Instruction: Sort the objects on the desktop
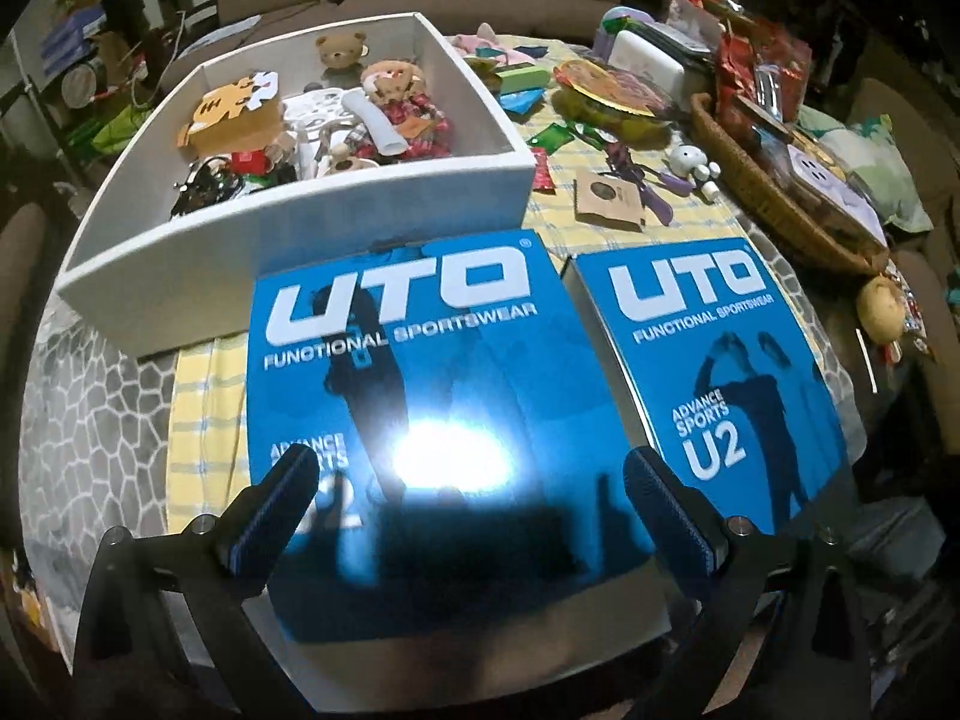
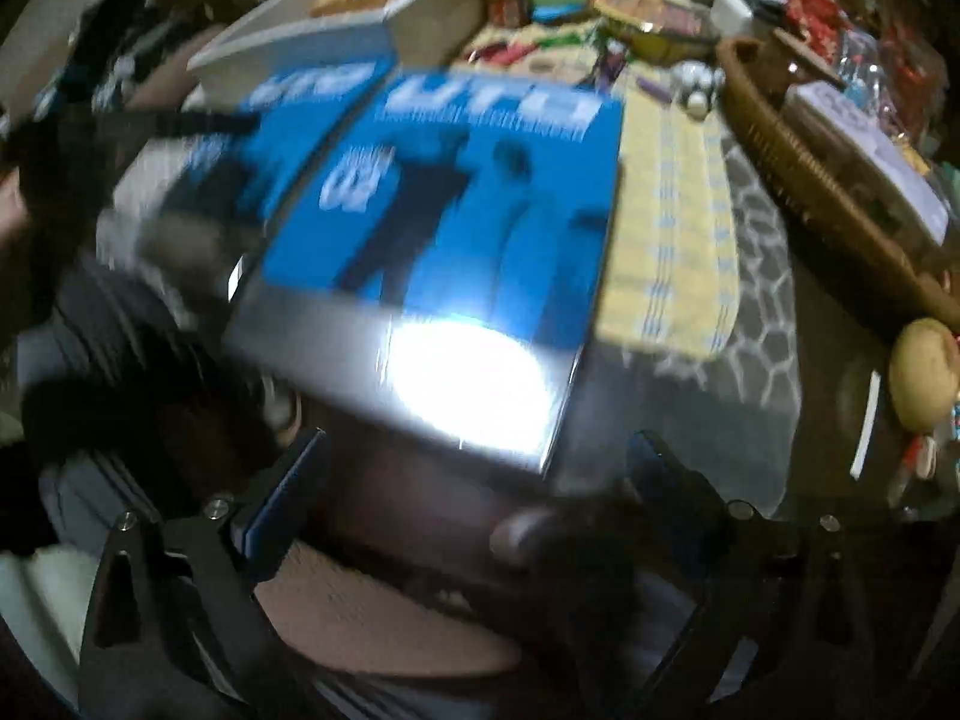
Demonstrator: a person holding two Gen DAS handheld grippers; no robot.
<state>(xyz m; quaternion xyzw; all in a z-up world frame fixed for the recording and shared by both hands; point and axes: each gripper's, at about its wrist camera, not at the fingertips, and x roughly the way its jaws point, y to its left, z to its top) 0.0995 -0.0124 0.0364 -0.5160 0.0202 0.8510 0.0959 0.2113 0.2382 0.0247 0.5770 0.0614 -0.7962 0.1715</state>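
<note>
Left wrist view: the left tool [image 1: 471,492] hangs over the nearer of two blue boxes, its fingers spread wide apart with nothing between them; the left blue box [image 1: 414,384], printed UTO FUNCTIONAL SPORTSWEAR, lies flat on the surface [image 1: 90,420] with a bright glare on its glossy lid; the right blue box [image 1: 720,372] lies just beside it, same print, a narrow gap between the two; behind the left blue box stands a white open bin [image 1: 288,228], touching or nearly touching the box's far edge; inside the bin sit a tiger plush [image 1: 237,108], a small bear [image 1: 342,48], a doll in a red dress [image 1: 399,102] and tangled small items; to the right of the bin, loose wrappers and a brown card packet [image 1: 612,198] lie on a yellow checked cloth [image 1: 558,180]; a wicker basket [image 1: 774,204] full of packets sits near the right edge; right wrist view, heavily blurred: the right tool [image 2: 480,468] has its fingers wide apart, holding nothing, near the close end of the right blue box [image 2: 468,204]; the left blue box [image 2: 288,114] and the white open bin [image 2: 336,42] show beyond
</note>
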